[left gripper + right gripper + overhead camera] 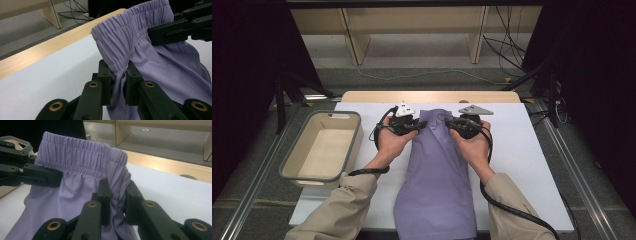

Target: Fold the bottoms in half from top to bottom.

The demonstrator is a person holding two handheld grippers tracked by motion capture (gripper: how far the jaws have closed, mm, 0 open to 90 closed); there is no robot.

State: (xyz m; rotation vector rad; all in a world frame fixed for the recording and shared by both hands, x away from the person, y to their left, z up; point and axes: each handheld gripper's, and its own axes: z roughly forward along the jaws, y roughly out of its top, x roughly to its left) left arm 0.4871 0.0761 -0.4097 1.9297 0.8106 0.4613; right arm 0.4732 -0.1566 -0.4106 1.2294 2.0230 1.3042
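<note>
A lilac garment [437, 175] with an elastic waistband lies lengthwise on the white table [522, 150], its lower end hanging over the near edge. My left gripper [419, 125] is shut on the waistband's left side, and in the left gripper view the gathered band [130, 32] is pinched between the two black jaws of my left gripper [117, 68]. My right gripper [453, 125] is shut on the waistband's right side, the band [82, 157] squeezed between the jaws of my right gripper [117, 188]. Both hold the waistband raised slightly off the table. Each gripper view shows the other gripper clamped farther along the band.
A beige bin [357, 142] stands empty at the table's left side. The table's wooden far edge [432, 96] runs behind the grippers. Beyond it are wooden shelf legs [354, 45] and loose cables [507, 50] on the floor. Metal rails flank the table.
</note>
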